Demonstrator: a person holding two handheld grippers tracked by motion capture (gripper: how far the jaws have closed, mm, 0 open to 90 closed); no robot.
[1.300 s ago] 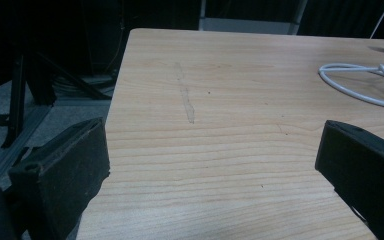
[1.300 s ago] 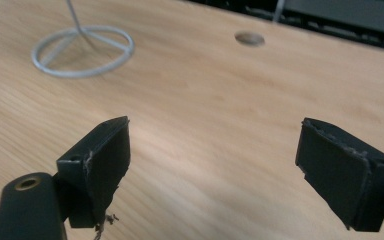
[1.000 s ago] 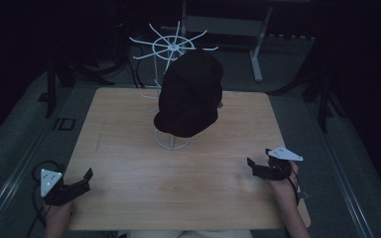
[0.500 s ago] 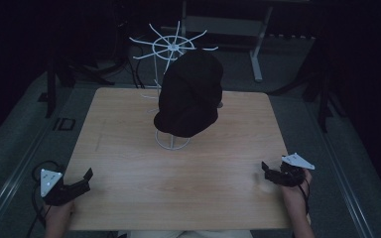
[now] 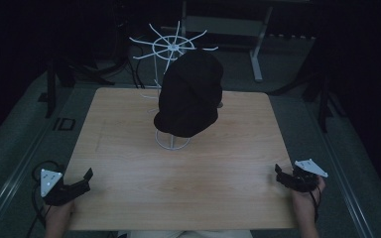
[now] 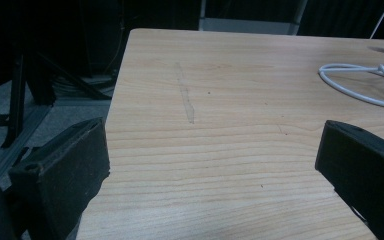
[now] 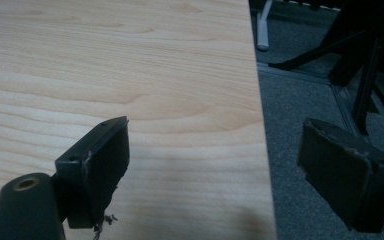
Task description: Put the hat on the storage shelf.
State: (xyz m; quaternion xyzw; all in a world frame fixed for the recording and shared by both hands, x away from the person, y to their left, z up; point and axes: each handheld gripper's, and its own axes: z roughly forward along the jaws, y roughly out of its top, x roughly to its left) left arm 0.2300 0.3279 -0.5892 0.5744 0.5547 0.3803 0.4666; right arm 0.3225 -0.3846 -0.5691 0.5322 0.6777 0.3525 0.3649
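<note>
Black cap (image 5: 191, 94) masking most of white stand (image 5: 172, 141)

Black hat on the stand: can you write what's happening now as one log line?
black hat: on white wire stand, untouched | left gripper: open, near-left table edge | right gripper: open, near-right edge | table: wooden

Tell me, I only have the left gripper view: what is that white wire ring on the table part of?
Observer: It's the foot of a white wire stand with a black hat on top.
Operator: Where's the other gripper?
Observer: The right gripper is at the right edge of the table, jaws open, holding nothing.
Operator: Any more stands?
Observer: Yes, a bare spoked stand behind the hat.
</note>
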